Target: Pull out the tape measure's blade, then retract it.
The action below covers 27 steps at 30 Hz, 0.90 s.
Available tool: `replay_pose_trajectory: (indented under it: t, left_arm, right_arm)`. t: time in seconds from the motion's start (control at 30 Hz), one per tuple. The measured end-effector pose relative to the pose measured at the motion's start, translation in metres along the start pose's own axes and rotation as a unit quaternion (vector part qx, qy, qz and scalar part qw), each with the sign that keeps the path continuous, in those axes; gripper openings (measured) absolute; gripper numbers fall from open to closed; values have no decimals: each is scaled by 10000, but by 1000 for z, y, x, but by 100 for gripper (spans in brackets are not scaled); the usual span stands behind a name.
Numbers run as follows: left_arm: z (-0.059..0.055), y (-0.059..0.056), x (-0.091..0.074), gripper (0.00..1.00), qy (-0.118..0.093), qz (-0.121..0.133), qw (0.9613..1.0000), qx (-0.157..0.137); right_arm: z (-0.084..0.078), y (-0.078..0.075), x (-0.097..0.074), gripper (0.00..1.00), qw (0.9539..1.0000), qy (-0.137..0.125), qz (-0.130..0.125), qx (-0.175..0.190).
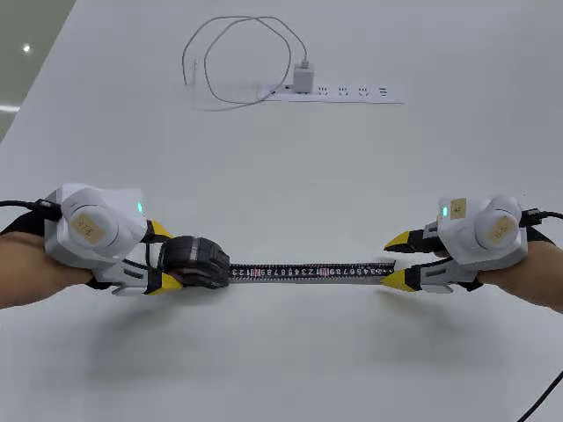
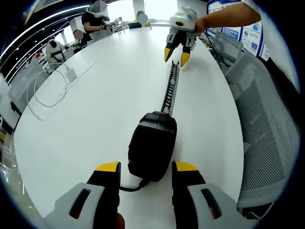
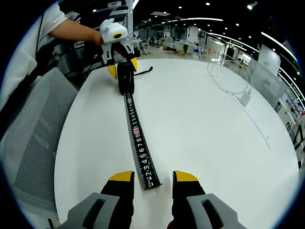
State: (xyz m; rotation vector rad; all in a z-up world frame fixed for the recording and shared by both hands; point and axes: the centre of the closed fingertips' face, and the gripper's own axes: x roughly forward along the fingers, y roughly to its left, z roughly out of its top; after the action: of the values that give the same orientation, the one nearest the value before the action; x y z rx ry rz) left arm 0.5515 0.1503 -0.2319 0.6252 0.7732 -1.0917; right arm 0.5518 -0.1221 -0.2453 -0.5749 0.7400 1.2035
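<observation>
A black tape measure (image 1: 195, 261) lies on the white table (image 1: 290, 176). My left gripper (image 1: 165, 257) is shut on the rear of its case (image 2: 152, 143), one yellow-tipped jaw on each side. The blade (image 1: 308, 272) is pulled out flat across the table to the right. Its hooked end (image 3: 151, 183) lies between the jaws of my right gripper (image 3: 152, 177), which stand open and clear of it. My right gripper (image 1: 398, 260) also shows at the far end of the blade (image 2: 170, 88) in the left gripper view.
A white power strip (image 1: 339, 90) with a charger (image 1: 303, 79) and a looped cable (image 1: 237, 61) lies at the table's far side. A grey mesh chair (image 2: 267, 119) stands by the near table edge. A black cable (image 1: 541, 400) crosses the lower right corner.
</observation>
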Motion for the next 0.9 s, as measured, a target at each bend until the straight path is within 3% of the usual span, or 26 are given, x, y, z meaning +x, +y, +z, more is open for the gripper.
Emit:
replay_pose_trajectory:
  t: [0.2,0.53,0.9]
  left_arm:
    - [1,-2,-8,42,-118,162,9997,-118]
    - [6,-3,-19,43,-409,413,9975,-414]
    - [0,-3,-28,44,-518,572,9947,-683]
  right_arm:
    - [7,2,-3,32,9994,-218,-123,220]
    - [8,3,-10,36,9981,-363,-347,364]
    - [11,5,-16,37,9961,-517,-536,475]
